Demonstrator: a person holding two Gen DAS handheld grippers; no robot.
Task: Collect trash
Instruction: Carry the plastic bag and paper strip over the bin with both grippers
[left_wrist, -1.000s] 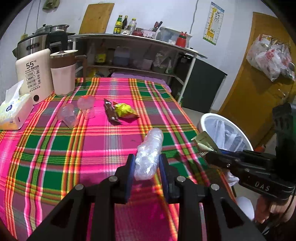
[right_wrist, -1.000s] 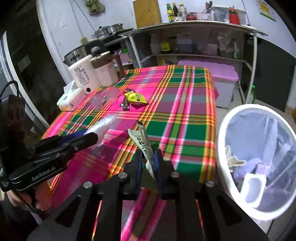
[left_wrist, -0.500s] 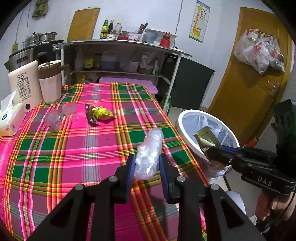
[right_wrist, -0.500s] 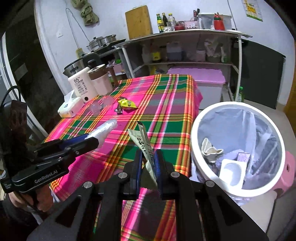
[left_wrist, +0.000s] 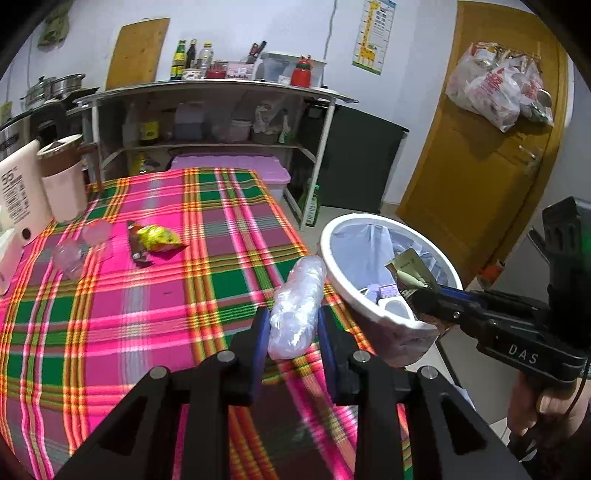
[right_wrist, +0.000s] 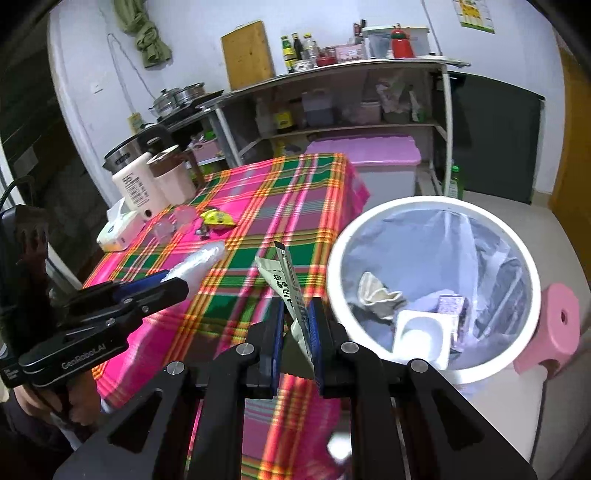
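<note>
My left gripper (left_wrist: 291, 325) is shut on a crumpled clear plastic bag (left_wrist: 297, 299), held over the table's right edge beside the bin. It also shows in the right wrist view (right_wrist: 195, 264). My right gripper (right_wrist: 295, 325) is shut on a flat paper sachet (right_wrist: 286, 288) with printed writing, held at the rim of the white trash bin (right_wrist: 524, 258). The bin (left_wrist: 332, 266) is lined with a clear bag and holds a white tub and paper scraps. A yellow snack wrapper (left_wrist: 157, 238) and a dark wrapper (left_wrist: 133, 243) lie on the plaid tablecloth (left_wrist: 110, 295).
Two small clear cups (left_wrist: 68, 254) stand near a pink jug (left_wrist: 61, 184), a white kettle box (left_wrist: 18, 192) and a tissue pack (right_wrist: 114, 229) at the table's left. A pink stool (right_wrist: 554, 328) stands by the bin. A metal shelf (left_wrist: 221, 110) and a door (left_wrist: 480, 147) are behind.
Both grippers have swung right, away from the table's middle toward the bin. The bin now looms larger in both views. Both keep their hold.
</note>
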